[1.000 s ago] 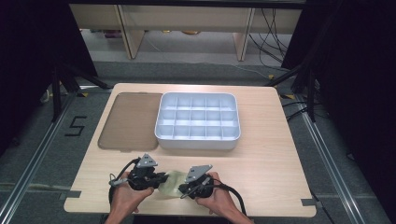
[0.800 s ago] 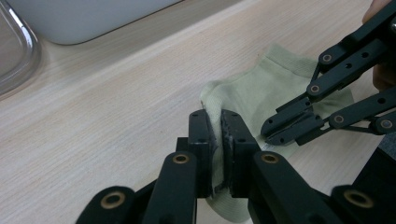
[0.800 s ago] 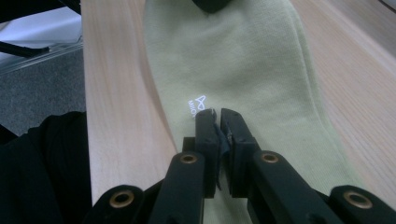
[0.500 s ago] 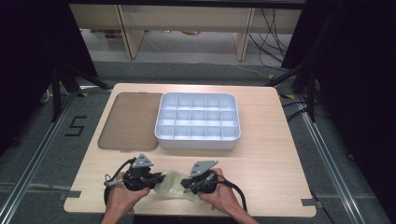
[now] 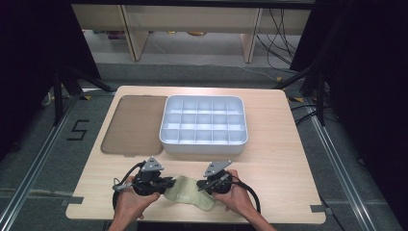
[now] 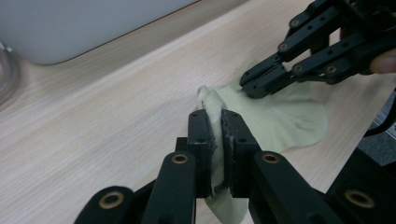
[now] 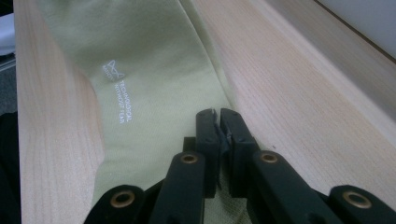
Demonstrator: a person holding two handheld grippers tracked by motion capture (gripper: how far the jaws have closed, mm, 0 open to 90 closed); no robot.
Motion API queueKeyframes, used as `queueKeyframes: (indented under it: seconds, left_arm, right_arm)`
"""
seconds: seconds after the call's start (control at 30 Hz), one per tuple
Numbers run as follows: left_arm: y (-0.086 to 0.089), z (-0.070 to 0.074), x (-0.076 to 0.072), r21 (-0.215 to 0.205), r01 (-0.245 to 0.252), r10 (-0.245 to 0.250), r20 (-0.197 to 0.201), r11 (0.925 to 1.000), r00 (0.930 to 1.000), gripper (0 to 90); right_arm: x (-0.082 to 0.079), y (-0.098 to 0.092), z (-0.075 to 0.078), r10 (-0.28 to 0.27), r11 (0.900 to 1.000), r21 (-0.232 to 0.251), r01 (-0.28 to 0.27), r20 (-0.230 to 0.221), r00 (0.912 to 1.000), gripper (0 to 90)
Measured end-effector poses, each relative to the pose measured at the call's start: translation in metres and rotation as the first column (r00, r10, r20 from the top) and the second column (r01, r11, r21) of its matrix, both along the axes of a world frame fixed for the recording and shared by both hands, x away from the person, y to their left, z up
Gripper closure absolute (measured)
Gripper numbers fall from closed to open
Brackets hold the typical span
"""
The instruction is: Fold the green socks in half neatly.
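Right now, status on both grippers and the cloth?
Left gripper and right gripper shut on pale green cloth. Cloth on table. Nothing in the way.

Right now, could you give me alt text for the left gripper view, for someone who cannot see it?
A black tool is shut on a bunched edge of a pale green sock lying on a light wooden table. Farther off, a second black tool grips the sock's other side, and a grey tray sits behind.

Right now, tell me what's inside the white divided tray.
The tray shows only bare compartments; nothing lies in those visible. Its near wall covers the floors of the front row, so small items there can't be ruled out.
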State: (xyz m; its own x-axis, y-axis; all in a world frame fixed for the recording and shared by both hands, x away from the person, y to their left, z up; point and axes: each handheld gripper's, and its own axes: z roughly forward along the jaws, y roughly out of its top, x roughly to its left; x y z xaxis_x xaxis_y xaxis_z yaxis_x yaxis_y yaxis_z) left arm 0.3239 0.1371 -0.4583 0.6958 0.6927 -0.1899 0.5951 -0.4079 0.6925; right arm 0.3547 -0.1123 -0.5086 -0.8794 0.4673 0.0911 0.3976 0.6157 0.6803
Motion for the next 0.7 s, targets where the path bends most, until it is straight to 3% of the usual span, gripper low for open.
queueKeyframes:
  seconds: [0.03,0.07,0.1,0.33,0.4,0.53,0.6,0.63,0.7]
  left_arm:
    - [-0.003,0.000,0.000,-0.007,-0.005,0.005,0.007,1.0000,1.0000,82.7]
    - [-0.006,0.001,0.001,-0.012,0.005,-0.005,-0.001,0.9999,1.0000,82.7]
    - [-0.010,0.001,0.001,-0.019,0.013,-0.013,-0.003,0.9997,0.9999,82.7]
    - [-0.033,0.003,0.006,-0.028,0.057,-0.057,-0.007,0.9980,0.9984,82.6]
    - [-0.036,0.002,0.007,-0.026,0.057,-0.057,-0.008,0.9980,0.9983,82.7]
    - [-0.035,0.001,0.009,-0.029,0.050,-0.051,-0.012,0.9983,0.9986,82.8]
    - [-0.034,0.001,0.008,-0.021,0.053,-0.053,-0.006,0.9984,0.9986,82.8]
    - [-0.034,0.001,0.008,-0.027,0.050,-0.050,-0.009,0.9984,0.9987,82.8]
    - [-0.034,0.001,0.008,-0.025,0.046,-0.046,-0.007,0.9986,0.9989,82.8]
  right_arm:
    - [0.000,0.002,-0.004,-0.015,0.999,0.042,0.014,0.028,0.9995,86.6]
    - [0.001,0.000,-0.001,0.003,1.000,0.009,-0.003,0.004,1.0000,86.6]
    - [0.001,0.000,-0.001,0.000,1.000,0.009,0.000,-0.001,1.0000,86.6]
    - [0.004,-0.002,-0.002,0.009,1.000,0.029,-0.009,-0.016,0.9998,86.0]
    - [0.005,-0.005,0.001,-0.004,0.998,0.055,0.005,-0.023,0.9997,85.7]
    - [0.007,-0.021,0.017,-0.030,0.997,0.070,0.029,0.014,0.9994,85.8]
    - [0.004,-0.031,0.021,-0.055,0.996,0.064,0.055,-0.003,0.9985,86.0]
    - [0.005,-0.037,0.019,-0.051,0.997,0.052,0.050,0.008,0.9987,86.2]
    - [0.002,-0.043,0.017,-0.050,0.998,0.043,0.050,-0.010,0.9987,86.2]
